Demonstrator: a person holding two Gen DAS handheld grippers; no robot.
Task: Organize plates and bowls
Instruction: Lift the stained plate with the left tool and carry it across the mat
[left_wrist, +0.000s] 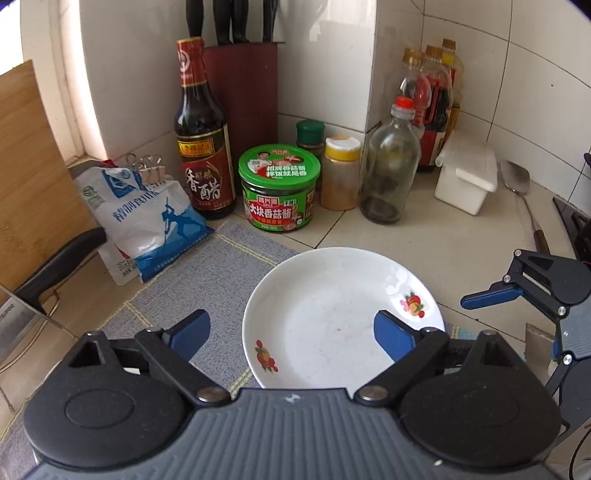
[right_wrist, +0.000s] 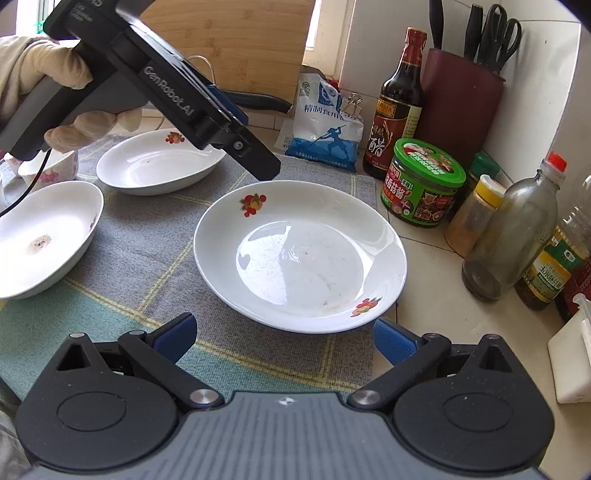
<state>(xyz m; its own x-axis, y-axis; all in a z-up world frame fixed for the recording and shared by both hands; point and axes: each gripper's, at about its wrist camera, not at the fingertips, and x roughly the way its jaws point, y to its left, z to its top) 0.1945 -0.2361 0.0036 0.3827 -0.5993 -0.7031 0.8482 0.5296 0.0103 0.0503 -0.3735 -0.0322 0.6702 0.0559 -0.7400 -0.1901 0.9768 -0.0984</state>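
Kitchen table: both claws, left claw (left_wrist: 291, 332) and right claw (right_wrist: 284, 338), gape empty before the plate (right_wrist: 299, 254); best pinch its near rim squarely.

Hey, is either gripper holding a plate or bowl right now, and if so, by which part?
Nothing is held. The left gripper and right gripper both have open, empty jaws above the plate, which lies free on the mat.
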